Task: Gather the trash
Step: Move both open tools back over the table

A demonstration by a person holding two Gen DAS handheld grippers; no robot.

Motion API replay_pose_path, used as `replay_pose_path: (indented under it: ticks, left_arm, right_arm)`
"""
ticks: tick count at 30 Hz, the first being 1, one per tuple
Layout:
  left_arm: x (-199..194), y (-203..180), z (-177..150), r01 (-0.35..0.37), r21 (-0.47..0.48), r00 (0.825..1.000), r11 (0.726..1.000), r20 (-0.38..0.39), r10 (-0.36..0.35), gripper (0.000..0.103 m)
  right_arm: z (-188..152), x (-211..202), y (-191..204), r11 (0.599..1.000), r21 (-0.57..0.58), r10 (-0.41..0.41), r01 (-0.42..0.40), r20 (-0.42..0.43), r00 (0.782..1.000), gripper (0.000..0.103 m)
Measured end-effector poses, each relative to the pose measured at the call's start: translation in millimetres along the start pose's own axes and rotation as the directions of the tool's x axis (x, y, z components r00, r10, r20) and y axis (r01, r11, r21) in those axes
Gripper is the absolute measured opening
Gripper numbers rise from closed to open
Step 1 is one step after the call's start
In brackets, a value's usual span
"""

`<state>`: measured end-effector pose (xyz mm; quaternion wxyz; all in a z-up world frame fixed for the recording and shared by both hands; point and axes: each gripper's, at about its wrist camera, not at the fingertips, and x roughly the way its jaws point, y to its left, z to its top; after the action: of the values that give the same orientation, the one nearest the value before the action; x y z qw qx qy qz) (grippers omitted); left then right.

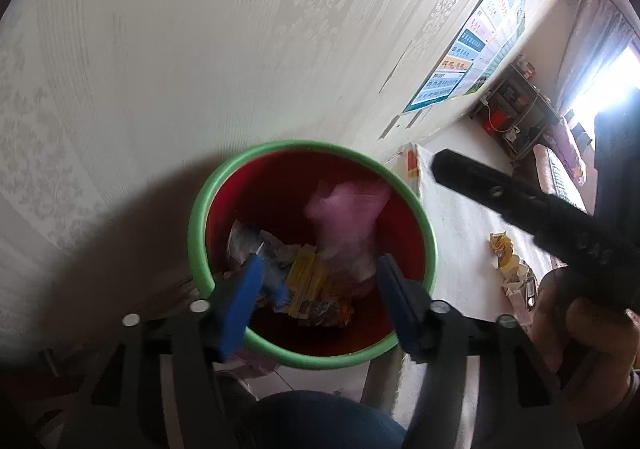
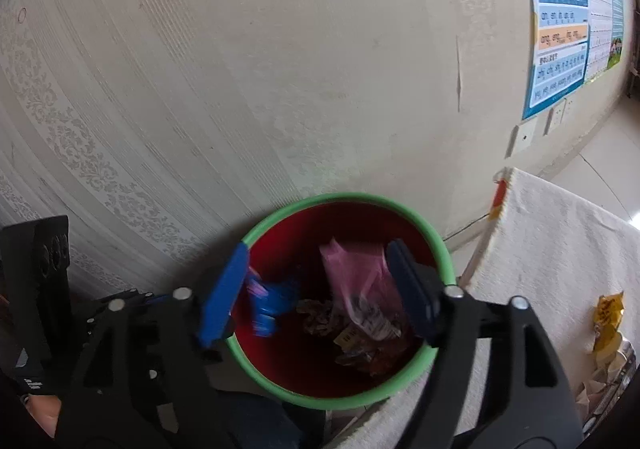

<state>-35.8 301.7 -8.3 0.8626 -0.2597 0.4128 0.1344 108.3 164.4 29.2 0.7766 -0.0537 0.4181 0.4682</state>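
Both tools gape wide, empty: left tool, right tool; one bin, one pink bag.

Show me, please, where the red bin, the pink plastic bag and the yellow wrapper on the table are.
red bin [image 2: 400, 205], right wrist view, on its green rim.
pink plastic bag [image 2: 352, 273], right wrist view, on its middle.
yellow wrapper [image 2: 608, 309], right wrist view, on its upper part.

Looks like we're in someone's home: patterned wallpaper, a learning chart on the wall, a cluttered shelf by the curtained window.
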Motion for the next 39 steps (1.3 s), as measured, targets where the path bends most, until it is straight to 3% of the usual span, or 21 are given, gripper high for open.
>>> replay_pose_path:
  ticks: [3, 7, 13, 26, 39]
  left_arm:
    - [-1.5, 1.3, -4.1, 0.004, -0.012, 1.000, 1.000, 0.000, -0.004, 0.062]
    - [-9.3, -2.4, -2.9, 0.000, -0.025, 1.000, 1.000, 0.027, 0.001, 0.076]
    - [-18.9, -28.6, -4.4, 0.009, 0.016, 0.999, 1.000, 0.051, -0.010, 0.093]
    - [-7.2, -132.7, -32.0, 0.089, 0.212, 0.996, 0.973, -0.018, -0.087, 0.095]
    - [13.7, -222.1, -58.8, 0.203, 0.334, 0.978, 0.920, -0.115, -0.174, 0.095]
  right_arm:
    - [-2.3, -10.1, -4.9, 1.000, 0.011, -0.011, 0.010, 0.006, 1.000, 0.085]
    - [-5.5, -30.6, -12.1, 0.999, 0.021, -0.028, 0.027, 0.034, 0.999, 0.098]
    - [-26.5, -73.2, -26.8, 0.996, 0.041, -0.079, 0.076, 0.064, 0.995, 0.098]
    - [-90.5, -151.0, -111.0, 0.951, 0.219, -0.237, 0.219, 0.059, 0.970, 0.098]
    - [-151.6, -223.0, -196.4, 0.875, 0.315, -0.396, 0.369, 0.025, 0.918, 0.098]
